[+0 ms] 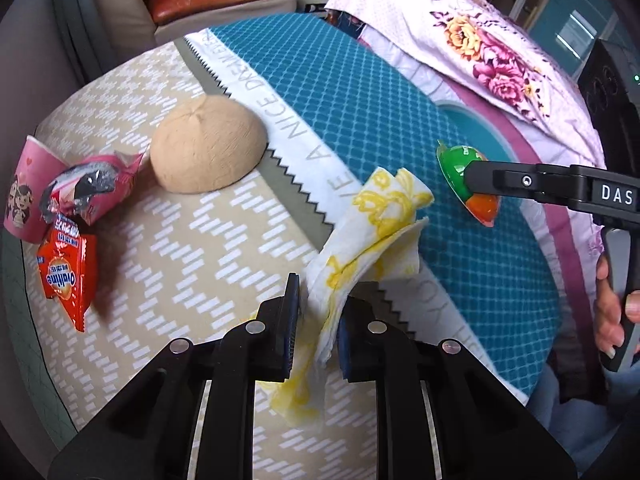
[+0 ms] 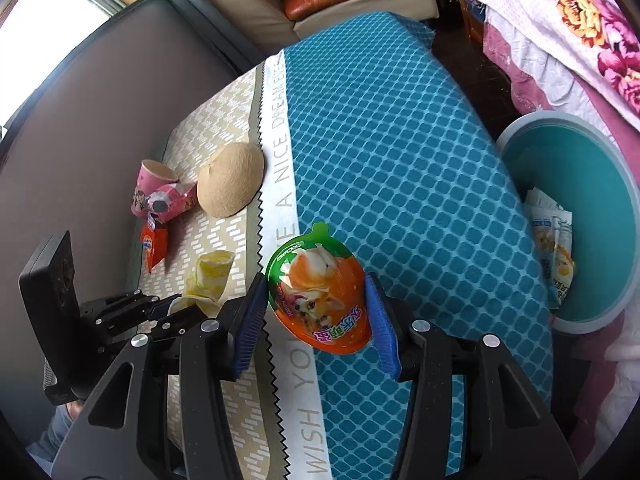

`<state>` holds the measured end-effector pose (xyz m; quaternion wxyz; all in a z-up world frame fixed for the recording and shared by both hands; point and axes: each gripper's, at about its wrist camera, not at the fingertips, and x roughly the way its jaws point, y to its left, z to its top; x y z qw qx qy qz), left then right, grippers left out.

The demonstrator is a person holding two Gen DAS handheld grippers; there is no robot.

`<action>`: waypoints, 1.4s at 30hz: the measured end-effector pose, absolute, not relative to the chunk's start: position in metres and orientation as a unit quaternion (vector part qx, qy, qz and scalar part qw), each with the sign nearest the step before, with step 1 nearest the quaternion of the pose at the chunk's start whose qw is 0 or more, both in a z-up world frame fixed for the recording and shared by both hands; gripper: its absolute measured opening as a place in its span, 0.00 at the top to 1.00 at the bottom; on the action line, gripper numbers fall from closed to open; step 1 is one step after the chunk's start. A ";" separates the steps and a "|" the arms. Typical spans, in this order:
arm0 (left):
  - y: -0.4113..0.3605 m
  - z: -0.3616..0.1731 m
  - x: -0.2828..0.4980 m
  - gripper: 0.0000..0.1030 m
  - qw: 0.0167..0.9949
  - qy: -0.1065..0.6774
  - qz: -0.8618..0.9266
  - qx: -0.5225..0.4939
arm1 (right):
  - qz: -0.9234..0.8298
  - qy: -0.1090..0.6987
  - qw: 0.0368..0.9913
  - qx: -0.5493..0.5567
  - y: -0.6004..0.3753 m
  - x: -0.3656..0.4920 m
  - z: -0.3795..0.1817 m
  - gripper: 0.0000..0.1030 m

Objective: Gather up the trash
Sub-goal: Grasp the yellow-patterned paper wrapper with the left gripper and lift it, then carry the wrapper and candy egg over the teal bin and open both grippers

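My left gripper [image 1: 318, 312] is shut on a white and yellow paper napkin [image 1: 372, 232], which it holds just above the table; both also show in the right wrist view [image 2: 208, 280]. My right gripper [image 2: 316, 304] is shut on a green and orange jelly cup [image 2: 320, 296] with a dog picture on its lid, held above the blue cloth. The cup also shows in the left wrist view [image 1: 460, 168]. A pink paper cup [image 1: 26, 192], a pink crumpled wrapper [image 1: 92, 188] and a red Ovaltine sachet [image 1: 68, 276] lie at the table's left.
A tan half coconut shell [image 1: 208, 144] lies dome up near the wrappers. A teal bin [image 2: 600, 208] with a wrapper inside stands off the table's right side. A floral blanket [image 1: 480, 40] lies beyond. The table carries a beige and blue cloth [image 2: 380, 140].
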<state>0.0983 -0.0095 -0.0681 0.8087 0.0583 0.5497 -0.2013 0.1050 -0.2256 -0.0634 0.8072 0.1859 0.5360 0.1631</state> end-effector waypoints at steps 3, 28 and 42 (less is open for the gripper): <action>-0.024 -0.062 0.099 0.83 0.811 0.546 -0.204 0.058 | 0.151 0.524 0.815 0.196 -0.243 0.102 -0.058 0.54; -0.216 -0.033 0.136 0.83 0.795 0.522 -0.286 0.122 | 0.014 0.440 0.844 0.306 -0.440 0.076 -0.052 0.54; -0.286 -0.053 0.157 0.83 0.778 0.536 -0.298 0.137 | -0.015 0.439 0.837 0.326 -0.484 0.081 -0.067 0.54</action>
